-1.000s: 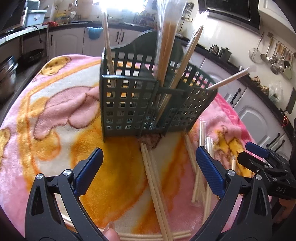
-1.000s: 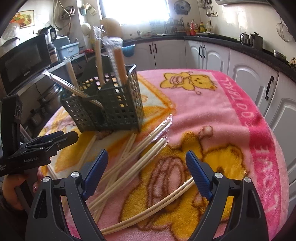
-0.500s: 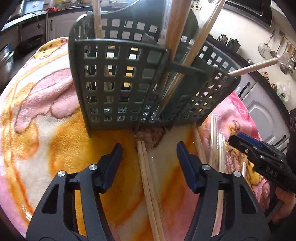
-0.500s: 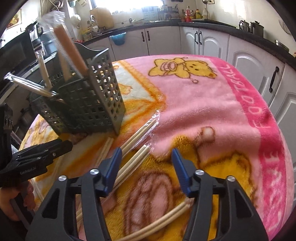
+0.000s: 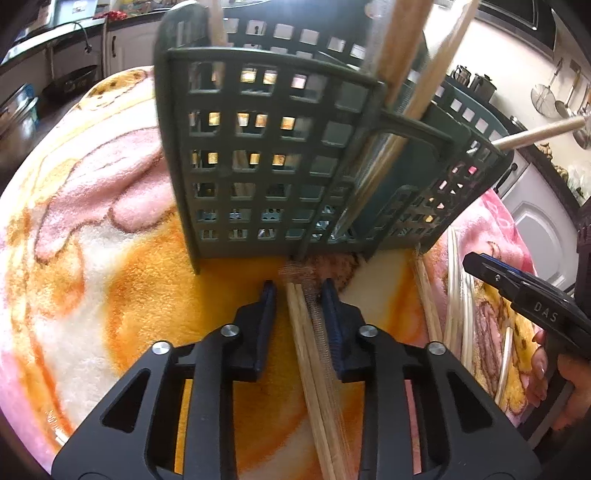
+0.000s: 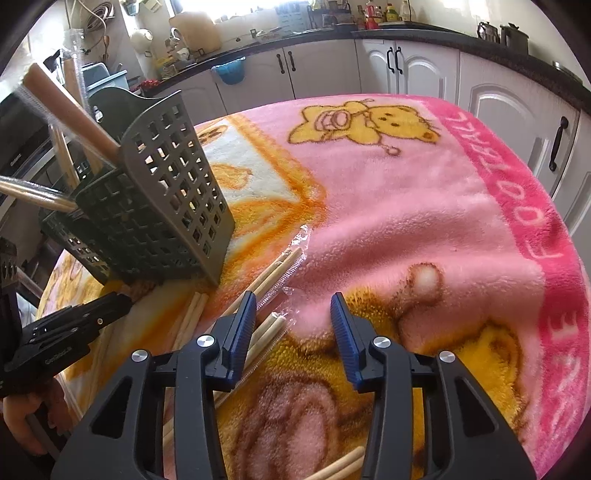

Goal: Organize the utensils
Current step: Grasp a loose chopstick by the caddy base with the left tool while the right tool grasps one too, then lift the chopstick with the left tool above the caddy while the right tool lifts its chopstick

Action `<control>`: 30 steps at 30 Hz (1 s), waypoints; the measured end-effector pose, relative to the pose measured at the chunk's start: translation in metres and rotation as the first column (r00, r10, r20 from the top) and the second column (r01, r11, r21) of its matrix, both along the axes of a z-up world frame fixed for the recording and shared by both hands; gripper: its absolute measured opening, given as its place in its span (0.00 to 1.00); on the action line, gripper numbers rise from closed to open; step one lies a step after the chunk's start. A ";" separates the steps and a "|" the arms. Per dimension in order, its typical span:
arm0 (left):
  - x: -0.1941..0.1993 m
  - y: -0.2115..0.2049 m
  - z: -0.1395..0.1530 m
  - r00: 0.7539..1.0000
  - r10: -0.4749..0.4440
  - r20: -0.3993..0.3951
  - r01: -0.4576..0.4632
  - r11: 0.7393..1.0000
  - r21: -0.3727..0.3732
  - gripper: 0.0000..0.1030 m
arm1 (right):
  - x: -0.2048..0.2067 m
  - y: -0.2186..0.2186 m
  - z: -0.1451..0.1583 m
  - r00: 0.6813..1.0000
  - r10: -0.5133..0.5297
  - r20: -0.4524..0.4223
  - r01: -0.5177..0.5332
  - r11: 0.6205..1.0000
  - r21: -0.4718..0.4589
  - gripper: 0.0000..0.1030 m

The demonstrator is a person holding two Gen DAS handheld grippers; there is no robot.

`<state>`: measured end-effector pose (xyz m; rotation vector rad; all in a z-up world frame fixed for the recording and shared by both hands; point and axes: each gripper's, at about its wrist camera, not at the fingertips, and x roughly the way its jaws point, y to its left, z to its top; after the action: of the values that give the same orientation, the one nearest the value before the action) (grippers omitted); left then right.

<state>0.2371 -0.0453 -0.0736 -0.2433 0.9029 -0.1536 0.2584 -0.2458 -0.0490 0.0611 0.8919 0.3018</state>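
writing: "DAS" on right gripper (image 5: 543,314), "FOOTBALL" on blanket (image 6: 546,236) | change: left gripper (image 5: 298,291), earlier spread, closing around chopsticks (image 5: 306,332), basket (image 5: 273,155) at 12 | right closing, nothing between

I lose the chopsticks (image 5: 314,354) under my left gripper (image 5: 298,295) and off the bottom edge. The basket (image 5: 273,155) runs past the top edge, so the sticks (image 5: 397,55) standing in it are cut off, and its grid hides their lower ends. I cannot read the blurred items on the far counter (image 6: 369,26).
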 end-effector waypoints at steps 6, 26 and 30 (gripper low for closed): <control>-0.003 0.014 -0.001 1.000 0.006 -0.004 -0.006 0.999 -0.045 0.13 | 0.002 -0.001 -0.006 1.000 0.000 -0.020 0.000 1.000 0.010 0.20; -0.036 0.072 0.015 1.000 0.013 0.022 -0.008 0.977 -0.212 0.04 | -0.057 -0.017 0.048 0.989 -0.069 0.129 0.052 0.990 0.130 0.06; -0.049 0.082 0.033 0.998 0.026 0.065 -0.010 0.971 -0.237 0.03 | -0.071 -0.016 0.064 0.983 -0.066 0.171 0.041 0.988 0.146 0.06</control>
<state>0.1885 0.0370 -0.0410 -0.4655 0.8149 -0.2515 0.1874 -0.2620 0.0155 0.1876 0.6918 0.3156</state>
